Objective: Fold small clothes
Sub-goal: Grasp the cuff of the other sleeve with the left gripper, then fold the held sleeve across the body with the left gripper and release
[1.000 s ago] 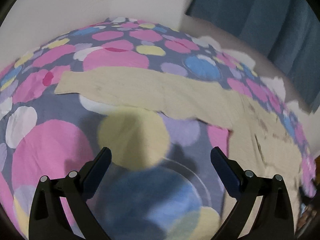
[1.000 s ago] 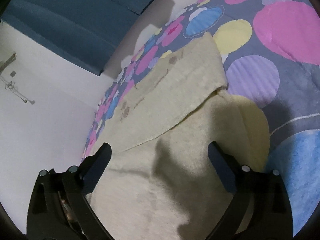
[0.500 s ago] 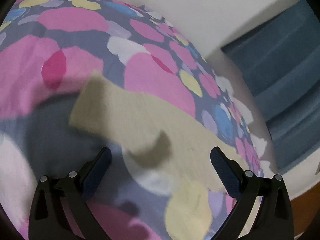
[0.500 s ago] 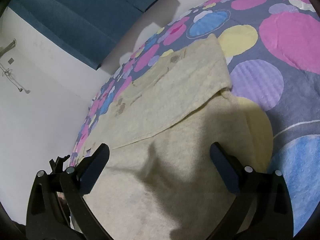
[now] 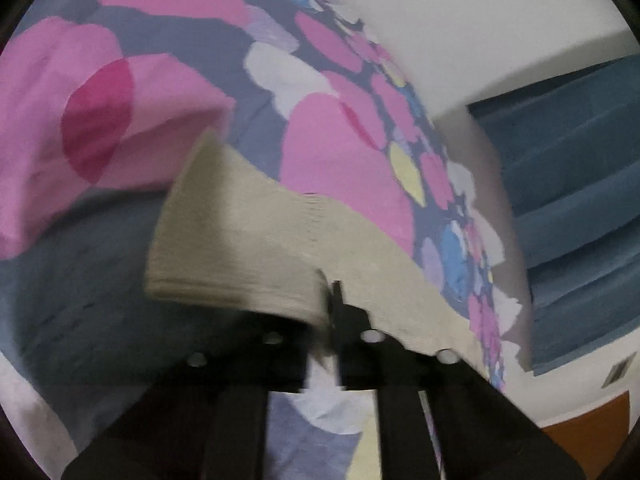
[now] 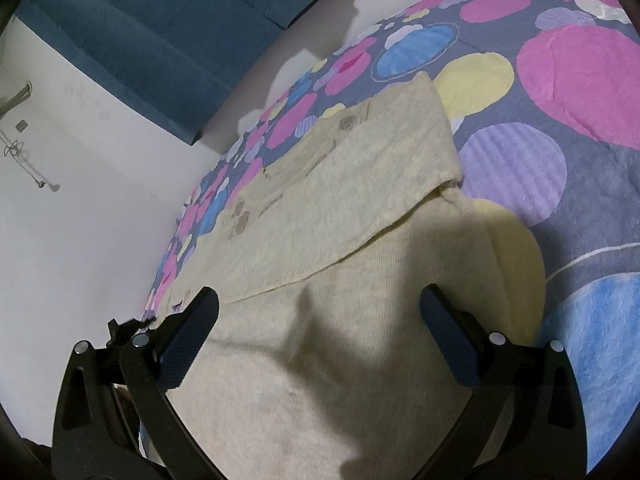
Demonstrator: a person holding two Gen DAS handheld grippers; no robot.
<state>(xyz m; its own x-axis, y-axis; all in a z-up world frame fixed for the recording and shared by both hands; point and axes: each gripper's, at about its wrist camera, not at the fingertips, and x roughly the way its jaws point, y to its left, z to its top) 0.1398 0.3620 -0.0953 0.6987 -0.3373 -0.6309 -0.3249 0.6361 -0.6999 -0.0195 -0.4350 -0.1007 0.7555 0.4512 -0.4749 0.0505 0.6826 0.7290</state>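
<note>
A cream knitted garment lies on a bed with a spotted cover. One sleeve is folded across its body. In the left wrist view its other sleeve stretches over the cover, and my left gripper is shut on the sleeve's cuff end, lifting it slightly. My right gripper is open and empty, hovering just above the garment's body.
Blue curtains hang behind the bed, with a white wall beside it. The curtains also show at the right of the left wrist view, with an orange-brown surface low down.
My left gripper moved in to the sleeve's end and closed on it. The right gripper stayed open over the garment, shifting only a little.
</note>
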